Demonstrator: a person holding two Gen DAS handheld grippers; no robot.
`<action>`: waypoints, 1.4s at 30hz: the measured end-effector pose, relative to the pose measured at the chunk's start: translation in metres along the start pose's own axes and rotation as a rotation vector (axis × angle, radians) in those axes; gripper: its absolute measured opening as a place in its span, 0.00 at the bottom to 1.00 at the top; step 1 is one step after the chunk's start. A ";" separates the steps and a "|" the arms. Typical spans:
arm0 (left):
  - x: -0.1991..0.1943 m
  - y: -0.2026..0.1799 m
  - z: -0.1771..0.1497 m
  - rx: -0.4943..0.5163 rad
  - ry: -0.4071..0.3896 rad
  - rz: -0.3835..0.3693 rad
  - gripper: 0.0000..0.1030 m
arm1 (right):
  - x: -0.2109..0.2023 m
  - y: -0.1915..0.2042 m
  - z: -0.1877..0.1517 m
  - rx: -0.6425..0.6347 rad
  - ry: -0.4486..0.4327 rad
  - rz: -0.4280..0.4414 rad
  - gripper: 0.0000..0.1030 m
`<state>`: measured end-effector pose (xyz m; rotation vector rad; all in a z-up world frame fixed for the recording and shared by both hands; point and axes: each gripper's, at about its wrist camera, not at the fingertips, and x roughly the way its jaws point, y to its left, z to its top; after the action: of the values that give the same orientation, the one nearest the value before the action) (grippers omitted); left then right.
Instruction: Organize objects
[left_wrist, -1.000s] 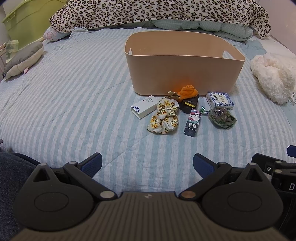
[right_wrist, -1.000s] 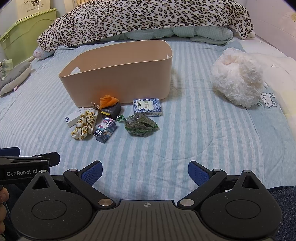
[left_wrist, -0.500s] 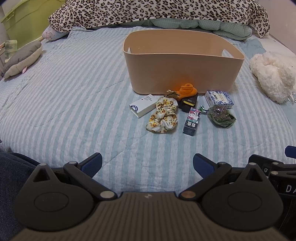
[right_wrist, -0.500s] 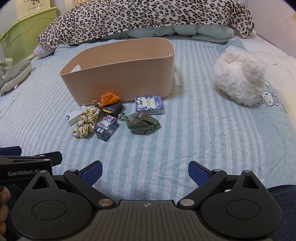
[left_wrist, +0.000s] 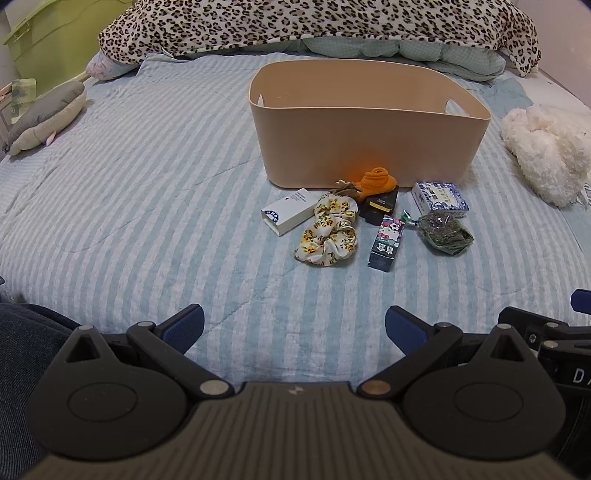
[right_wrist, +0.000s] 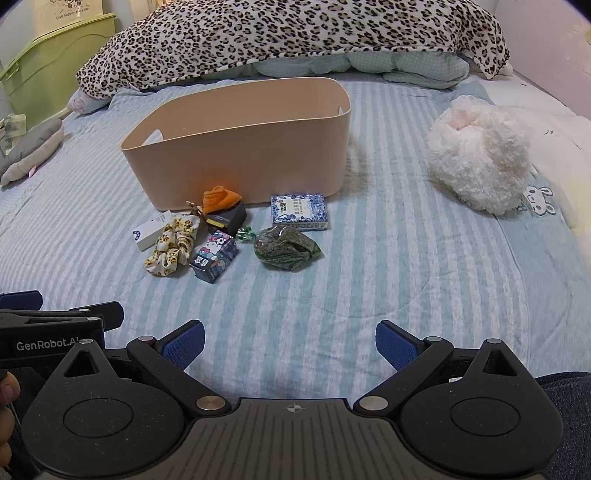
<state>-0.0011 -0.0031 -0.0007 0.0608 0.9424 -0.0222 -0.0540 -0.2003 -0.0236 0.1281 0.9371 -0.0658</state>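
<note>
A beige plastic bin (left_wrist: 369, 140) (right_wrist: 240, 162) stands on the striped bed. In front of it lie a white box (left_wrist: 290, 215), a floral scrunchie (left_wrist: 328, 230) (right_wrist: 171, 245), an orange cloth item (left_wrist: 376, 181) (right_wrist: 219, 197) on a black box (left_wrist: 380, 206), a cartoon-printed box (left_wrist: 388, 243) (right_wrist: 214, 256), a blue-and-white box (left_wrist: 439, 195) (right_wrist: 299, 212) and a green packet (left_wrist: 445, 232) (right_wrist: 286, 247). My left gripper (left_wrist: 294, 326) and right gripper (right_wrist: 290, 341) both stand open and empty, well short of the items.
A white fluffy plush (right_wrist: 480, 162) lies to the right, a grey plush (left_wrist: 44, 118) to the left. A leopard-print blanket (left_wrist: 314, 26) is heaped behind the bin. A green crate (right_wrist: 51, 74) stands at the far left. A person's denim-clad leg (left_wrist: 22, 350) is near the left gripper.
Both grippers have drifted slightly, so the bin and items shift a little in view. Both stay open; no object has moved.
</note>
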 end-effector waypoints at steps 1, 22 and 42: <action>0.001 0.001 0.000 -0.004 0.003 -0.001 1.00 | 0.000 0.000 0.000 0.001 0.001 0.001 0.98; 0.007 0.002 0.008 0.024 0.001 0.002 1.00 | 0.006 -0.002 0.012 -0.011 -0.003 -0.003 0.98; 0.060 0.037 0.053 0.025 0.001 0.049 1.00 | 0.047 0.007 0.058 -0.083 0.003 -0.043 0.96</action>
<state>0.0791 0.0312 -0.0168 0.1068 0.9419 0.0120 0.0205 -0.2018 -0.0273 0.0311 0.9439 -0.0660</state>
